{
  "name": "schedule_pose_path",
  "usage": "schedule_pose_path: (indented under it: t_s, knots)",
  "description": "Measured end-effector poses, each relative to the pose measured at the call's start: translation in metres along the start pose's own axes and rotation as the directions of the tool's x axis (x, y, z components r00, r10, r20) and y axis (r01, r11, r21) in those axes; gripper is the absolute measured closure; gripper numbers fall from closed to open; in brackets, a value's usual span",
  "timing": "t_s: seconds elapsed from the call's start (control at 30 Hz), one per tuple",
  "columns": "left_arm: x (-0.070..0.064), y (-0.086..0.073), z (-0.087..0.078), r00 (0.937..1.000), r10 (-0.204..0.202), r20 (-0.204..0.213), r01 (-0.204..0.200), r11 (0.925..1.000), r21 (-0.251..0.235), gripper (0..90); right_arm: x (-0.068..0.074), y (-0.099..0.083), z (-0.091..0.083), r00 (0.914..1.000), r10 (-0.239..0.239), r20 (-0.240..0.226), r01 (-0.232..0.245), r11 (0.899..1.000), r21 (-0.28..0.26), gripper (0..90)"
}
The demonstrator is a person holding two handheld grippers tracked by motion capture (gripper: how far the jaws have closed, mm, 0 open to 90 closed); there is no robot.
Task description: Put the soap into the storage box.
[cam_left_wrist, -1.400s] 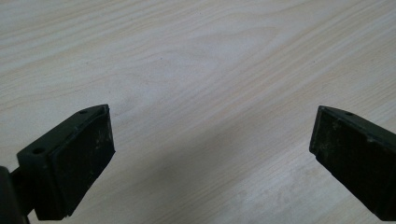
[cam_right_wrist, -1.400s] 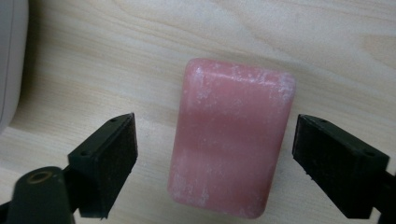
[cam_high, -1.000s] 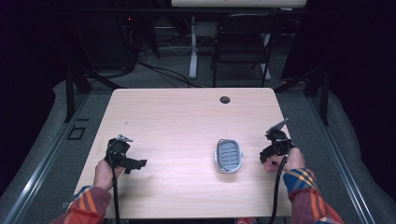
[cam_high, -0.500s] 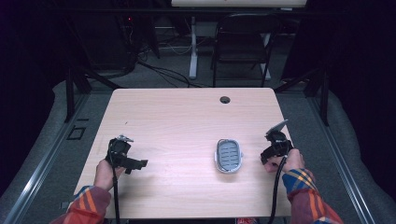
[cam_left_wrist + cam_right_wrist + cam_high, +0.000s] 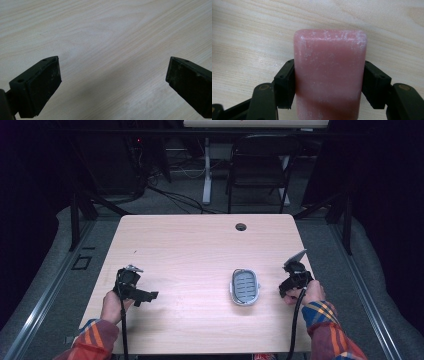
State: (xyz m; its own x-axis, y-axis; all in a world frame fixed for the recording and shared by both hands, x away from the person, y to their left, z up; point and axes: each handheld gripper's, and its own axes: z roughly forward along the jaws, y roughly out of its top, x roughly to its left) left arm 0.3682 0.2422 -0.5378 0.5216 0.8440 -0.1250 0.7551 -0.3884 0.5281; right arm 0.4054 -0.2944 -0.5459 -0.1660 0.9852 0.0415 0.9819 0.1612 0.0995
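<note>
A pink bar of soap (image 5: 329,75) with rounded corners and whitish scuffs is clamped between the two black jaws of my right gripper (image 5: 329,83), just above the wooden table. That right gripper (image 5: 295,279) is held at the table's right edge, right of a grey ribbed soap dish (image 5: 244,286). My left gripper (image 5: 136,290) is held near the front left of the table. In the left gripper view my left gripper (image 5: 113,82) is open, its black pads (image 5: 45,86) wide apart over bare wood.
The light wooden table (image 5: 190,250) has a round cable hole (image 5: 241,227) near its far edge. Behind the table stand a dark chair (image 5: 257,170) and a white desk leg (image 5: 206,170), with cables on the floor.
My right gripper has shifted very slightly; otherwise nothing visibly moved.
</note>
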Motion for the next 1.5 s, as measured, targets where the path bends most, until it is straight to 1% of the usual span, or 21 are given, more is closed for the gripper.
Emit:
schedule_pose_path:
  t_s: [0.03, 0.13, 0.3, 0.37, 0.43, 0.53, 0.67, 0.83, 0.9, 1.0, 1.07, 1.1, 1.13, 1.17, 1.2, 1.23, 1.3, 1.33, 1.37, 1.43, 1.5]
  knots:
    - [0.000, 0.000, 0.000, 1.0000, -0.001, 0.000, 0.001, 1.0000, 0.000, 0.0, -0.001, 0.000, -0.001, 0.9999, -0.010, 0.001, 0.010, 1.000, 0.011, 36.4]
    - [0.000, 0.000, 0.000, 1.0000, -0.001, 0.000, 0.001, 1.0000, 0.001, 0.0, 0.000, 0.000, 0.000, 1.0000, -0.007, 0.006, 0.007, 1.000, 0.005, 36.4]
    - [0.000, 0.000, 0.000, 1.0000, -0.002, -0.002, 0.002, 1.0000, 0.000, 0.0, 0.001, 0.001, -0.001, 0.9995, -0.027, 0.018, 0.027, 0.999, 0.022, 36.5]
    - [0.000, 0.000, 0.000, 1.0000, -0.002, -0.001, 0.002, 1.0000, 0.001, 0.0, 0.001, 0.001, -0.001, 0.9993, -0.031, 0.022, 0.031, 0.999, 0.021, 36.7]
    - [0.000, 0.000, 0.000, 1.0000, -0.003, -0.001, 0.003, 1.0000, 0.001, 0.0, 0.002, 0.000, 0.001, 0.9996, -0.021, 0.020, 0.021, 1.000, 0.004, 36.8]
    - [-0.001, 0.000, 0.000, 1.0000, -0.002, -0.001, 0.002, 1.0000, 0.001, 0.0, 0.002, 0.000, 0.000, 0.9995, -0.025, 0.020, 0.025, 1.000, 0.002, 36.9]
    - [-0.001, 0.000, -0.001, 1.0000, 0.000, -0.001, 0.000, 1.0000, 0.000, 0.0, 0.000, 0.001, -0.001, 0.9989, -0.040, 0.022, 0.040, 0.999, 0.023, 37.1]
    - [0.000, 0.000, -0.001, 1.0000, 0.001, 0.000, -0.001, 1.0000, 0.000, 0.0, -0.002, 0.001, -0.002, 0.9992, -0.041, -0.001, 0.041, 0.999, 0.033, 37.1]
    - [0.000, 0.000, -0.001, 1.0000, 0.001, 0.000, -0.001, 1.0000, 0.000, 0.0, -0.004, 0.001, -0.003, 0.9987, -0.052, -0.001, 0.052, 0.998, 0.045, 37.1]
    - [0.000, 0.000, -0.001, 1.0000, 0.001, 0.001, -0.001, 1.0000, 0.000, 0.0, -0.003, 0.000, -0.004, 0.9995, -0.026, -0.017, 0.026, 1.000, 0.009, 37.1]
    - [0.000, 0.000, -0.001, 1.0000, 0.001, 0.001, -0.001, 1.0000, 0.001, 0.0, -0.004, 0.001, -0.008, 0.9989, -0.042, -0.022, 0.043, 0.999, 0.026, 37.1]
    - [0.000, 0.000, -0.001, 1.0000, -0.001, 0.002, 0.001, 1.0000, 0.000, 0.0, -0.004, 0.000, -0.009, 0.9991, -0.039, -0.018, 0.039, 0.999, 0.017, 37.1]
    - [0.000, 0.000, -0.001, 1.0000, -0.002, 0.001, 0.002, 1.0000, 0.000, 0.0, -0.004, 0.001, -0.010, 0.9989, -0.037, -0.028, 0.037, 0.999, 0.012, 37.1]
    - [0.000, 0.000, -0.001, 1.0000, -0.001, 0.001, 0.001, 1.0000, 0.000, 0.0, -0.005, 0.001, -0.011, 0.9986, -0.048, -0.023, 0.049, 0.999, 0.024, 37.1]
    - [0.000, 0.000, -0.001, 1.0000, -0.001, 0.001, 0.001, 1.0000, 0.000, 0.0, -0.005, 0.001, -0.011, 0.9986, -0.048, -0.023, 0.049, 0.999, 0.024, 37.1]
    - [0.000, 0.000, 0.000, 1.0000, 0.000, 0.001, 0.000, 1.0000, 0.000, 0.0, -0.004, 0.000, -0.011, 0.9991, -0.034, -0.027, 0.034, 0.999, 0.008, 37.1]
    - [-0.001, 0.000, 0.000, 1.0000, 0.003, -0.001, -0.003, 1.0000, -0.001, 0.0, -0.004, 0.000, -0.013, 0.9984, -0.052, -0.024, 0.053, 0.998, 0.023, 37.1]
    - [-0.001, 0.001, 0.000, 1.0000, 0.005, -0.001, -0.005, 1.0000, 0.001, 0.0, -0.004, 0.000, -0.013, 0.9984, -0.052, -0.024, 0.053, 0.998, 0.023, 37.1]
    - [-0.001, 0.001, 0.001, 1.0000, 0.005, 0.000, -0.005, 1.0000, 0.001, 0.0, -0.003, -0.001, -0.013, 0.9986, -0.045, -0.026, 0.045, 0.999, 0.007, 37.1]
    - [-0.001, 0.001, 0.000, 1.0000, 0.005, 0.003, -0.005, 1.0000, 0.005, 0.0, -0.004, -0.001, -0.015, 0.9977, -0.064, -0.025, 0.064, 0.998, 0.025, 37.1]
    - [-0.001, 0.001, 0.001, 1.0000, 0.003, 0.002, -0.003, 1.0000, 0.005, 0.0, -0.003, -0.001, -0.017, 0.9975, -0.063, -0.032, 0.064, 0.998, 0.018, 37.1]
